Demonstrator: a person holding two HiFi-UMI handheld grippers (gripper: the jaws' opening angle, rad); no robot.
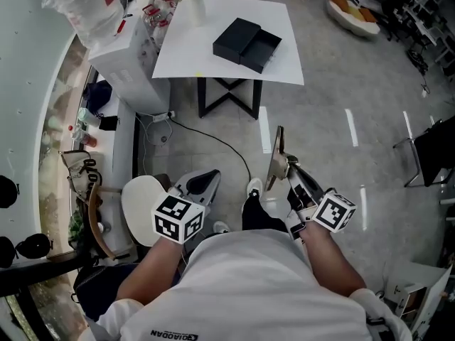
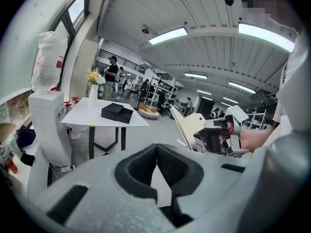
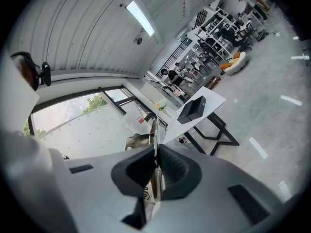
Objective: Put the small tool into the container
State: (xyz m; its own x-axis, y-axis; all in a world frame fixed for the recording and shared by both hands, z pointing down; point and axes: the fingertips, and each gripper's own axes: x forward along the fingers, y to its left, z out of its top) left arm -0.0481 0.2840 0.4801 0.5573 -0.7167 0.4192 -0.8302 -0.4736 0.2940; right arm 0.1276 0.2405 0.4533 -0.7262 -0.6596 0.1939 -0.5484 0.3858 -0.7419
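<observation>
While the black container (image 1: 247, 43) sits on the white table (image 1: 192, 59) at the far side of the floor, the scraper (image 1: 276, 156) is nowhere near it: it is pinched in the right gripper (image 1: 290, 170), low in front of the person's body and well apart from the table. From the right gripper view the two dark pads press on the thin pale blade from both sides, and the blade stands edge-on between them, reaching past the tips. Seen from the left gripper view, the same tool shows its broad, flat, beige face, tilted and rising out of the other gripper. The left gripper (image 1: 205, 180) carries nothing; its pads meet at the tips with only bare floor visible behind them. It hangs beside the right one, to the left of a black-trousered leg and white shoe (image 1: 254, 187). The container looks like a two-part box, its right part an open tray. A vase of flowers (image 1: 193, 4) stands at the table's far left corner, next to a white cabinet (image 1: 128, 62).
</observation>
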